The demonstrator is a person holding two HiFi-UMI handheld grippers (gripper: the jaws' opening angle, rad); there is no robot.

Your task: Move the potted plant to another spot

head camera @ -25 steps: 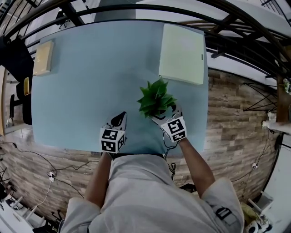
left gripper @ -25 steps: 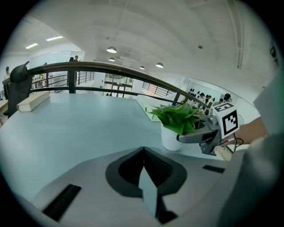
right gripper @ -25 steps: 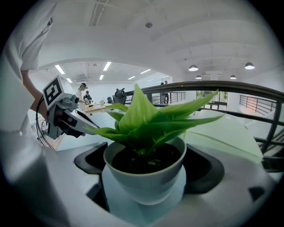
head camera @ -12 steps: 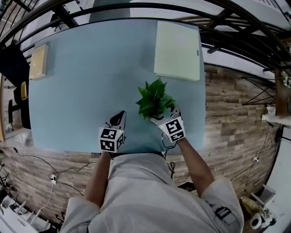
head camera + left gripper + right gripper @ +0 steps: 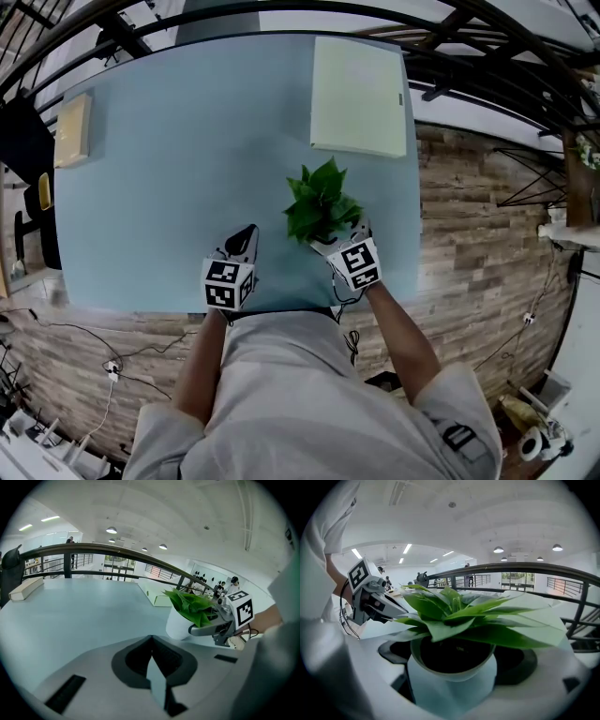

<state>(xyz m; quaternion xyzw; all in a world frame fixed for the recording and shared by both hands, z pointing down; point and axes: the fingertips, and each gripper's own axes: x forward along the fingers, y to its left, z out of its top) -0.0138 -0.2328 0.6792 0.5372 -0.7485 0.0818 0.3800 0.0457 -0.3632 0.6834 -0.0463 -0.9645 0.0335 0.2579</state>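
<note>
Right gripper [image 5: 337, 234] – jaws set apart and closed in on the white pot [image 5: 452, 679] of the plant [image 5: 319, 202], one jaw on either side of the wall. The pot fills the gap between them in the right gripper view; dark soil shows inside the rim and the green leaves [image 5: 454, 616] spread over it and out past both jaws. Whether the pot's base rests on the table [image 5: 169, 169] or sits just clear of it – cannot tell.

Left gripper [image 5: 249, 234] – jaws brought together, tips meeting (nothing between them in the left gripper view). It sits over the near edge of the table, left of the plant and apart from it, with its marker cube [image 5: 228, 284] toward the person.

From the left gripper view the plant [image 5: 190, 606] shows to the right, with the right gripper's lower jaw against the pot wall.

Plant position: near-right part of the table, just in from the near edge.

Other items on the table: a pale green pad [image 5: 358, 94] at the far right corner, well beyond the plant; a tan block [image 5: 73, 129] at the far left edge.

Surroundings: wood-plank floor [image 5: 469, 244] to the right of the table.
</note>
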